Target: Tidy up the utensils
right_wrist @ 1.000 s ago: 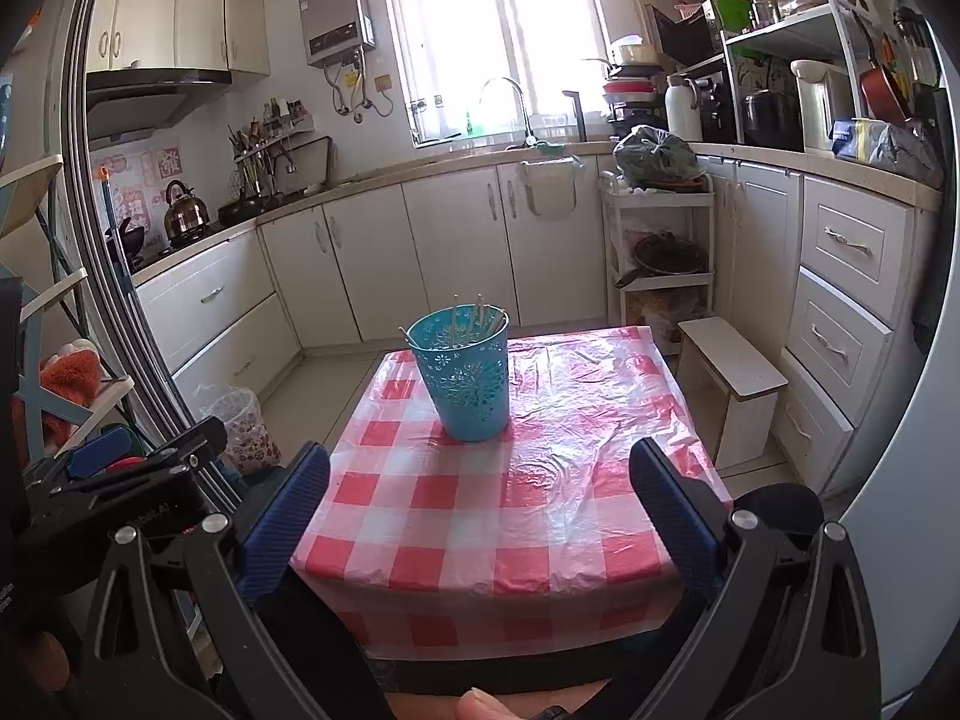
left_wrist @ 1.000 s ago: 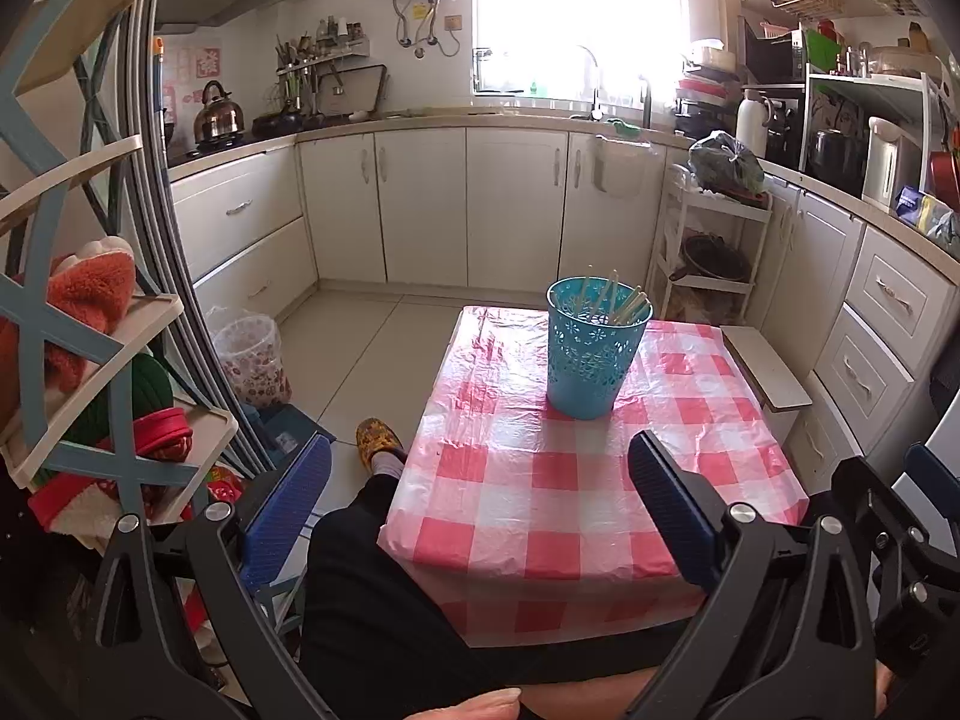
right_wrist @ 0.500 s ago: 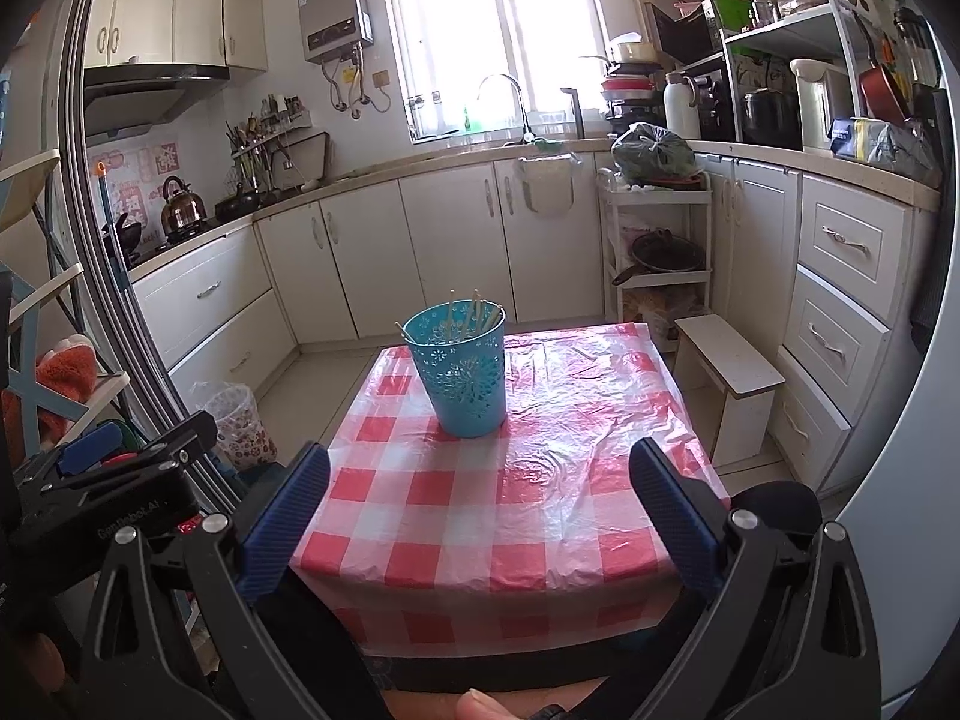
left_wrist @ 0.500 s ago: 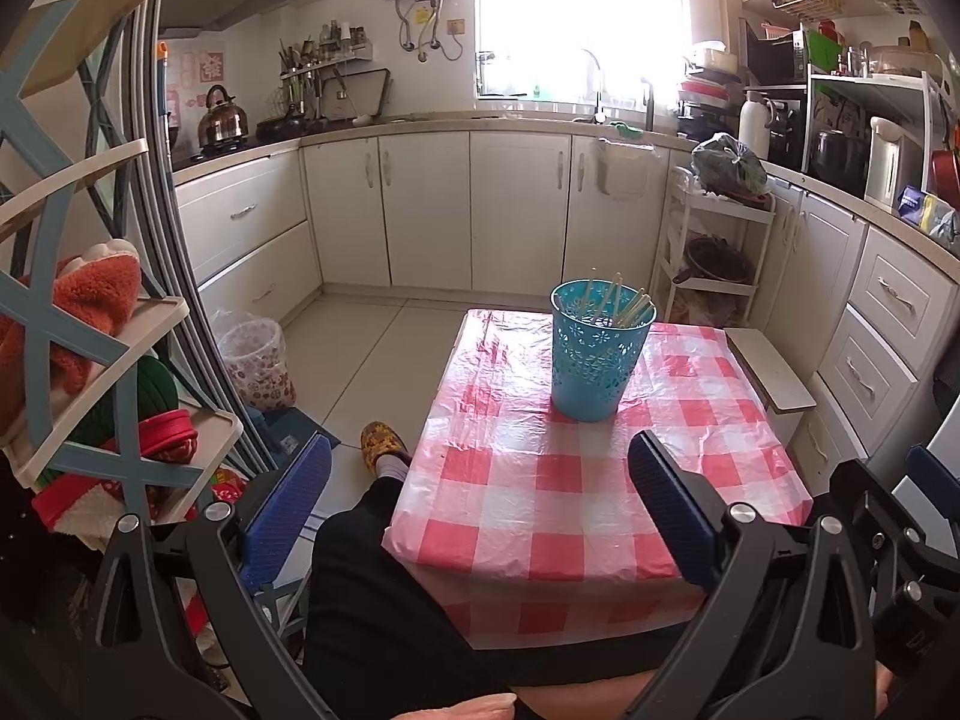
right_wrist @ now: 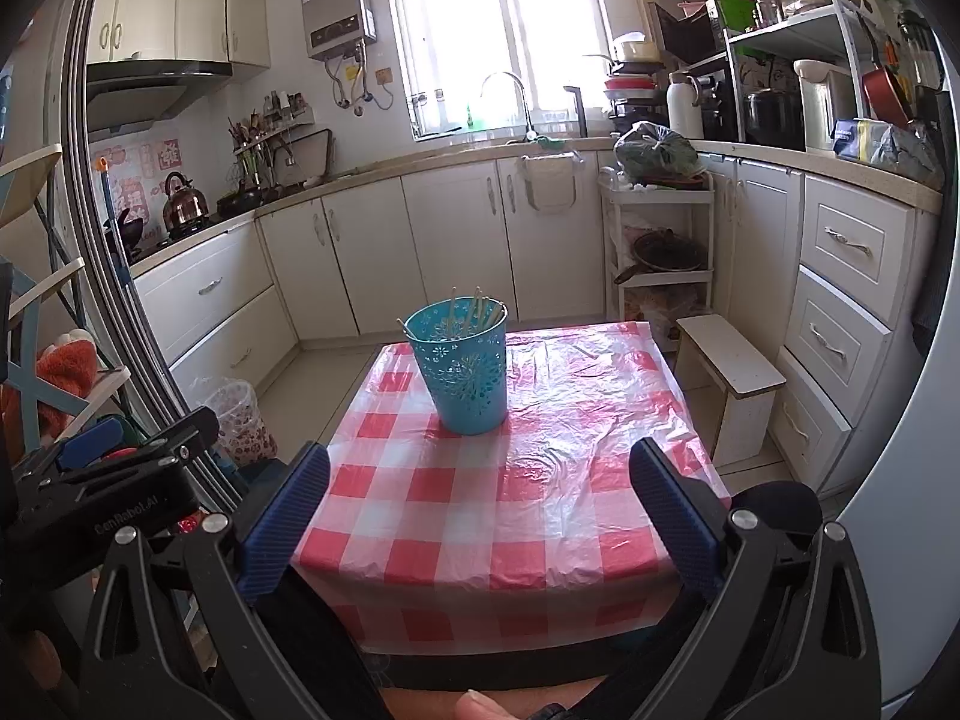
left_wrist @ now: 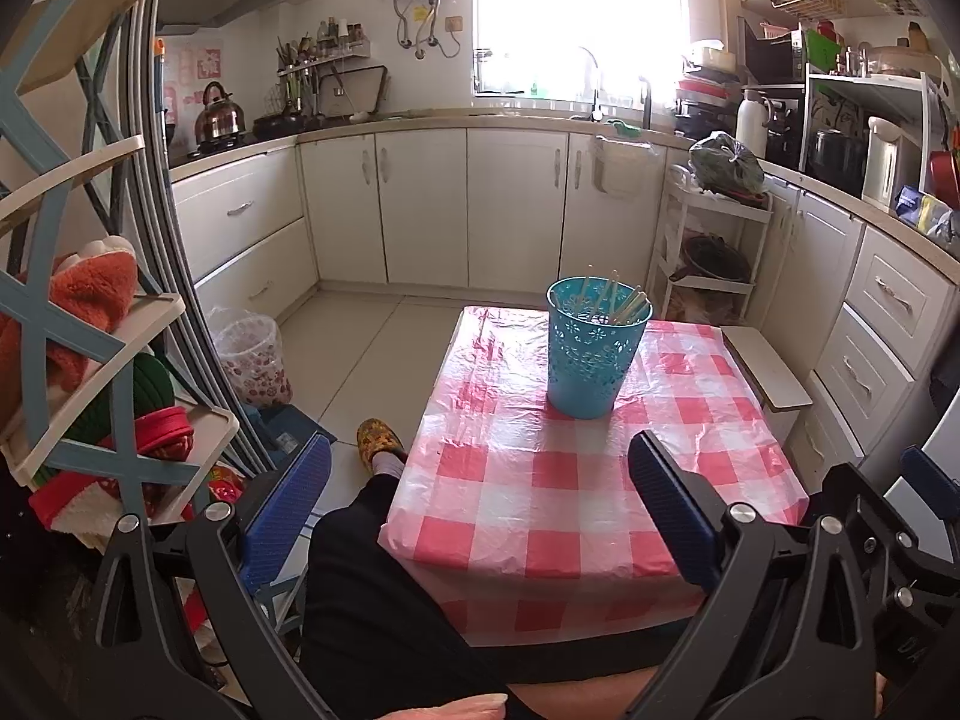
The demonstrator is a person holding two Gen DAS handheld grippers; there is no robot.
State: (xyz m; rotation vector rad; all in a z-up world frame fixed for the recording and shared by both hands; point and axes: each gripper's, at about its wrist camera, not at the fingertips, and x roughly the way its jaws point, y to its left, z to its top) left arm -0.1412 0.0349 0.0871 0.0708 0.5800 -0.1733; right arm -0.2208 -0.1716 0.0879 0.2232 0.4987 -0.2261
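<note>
The setting is a small kitchen with white cabinets along the far and right walls and a bright window above the sink. A low tabletop [left_wrist: 516,498] stands at the centre of the floor, covered with a red-and-white checked plastic sheet that is wrinkled and glossy.

A teal perforated bin [left_wrist: 591,354] stands upright on the far half of the tabletop, towards its middle. Judged by its thin cut-out wall, it is light plastic, likely to slide on the slick sheet and to tip if pushed near the rim.

The utensils [left_wrist: 618,303] stand inside the bin: several pale, slender sticks leaning against the rim, tips projecting above it. Whether they are chopsticks or another tool cannot be told. They appear light, stiff and smooth, so a single one may slip or pivot between flat pads. A sound hold would be on the exposed upper section, just above the rim, one stick at a time, drawn along its own lean.

The left hand-held gripper [left_wrist: 477,468] hangs over the near left edge of the tabletop, jaws spread wide, holding nothing. The right hand-held gripper [right_wrist: 480,477] hangs over the near edge, jaws likewise spread and empty. Both are well apart from the bin.
</note>
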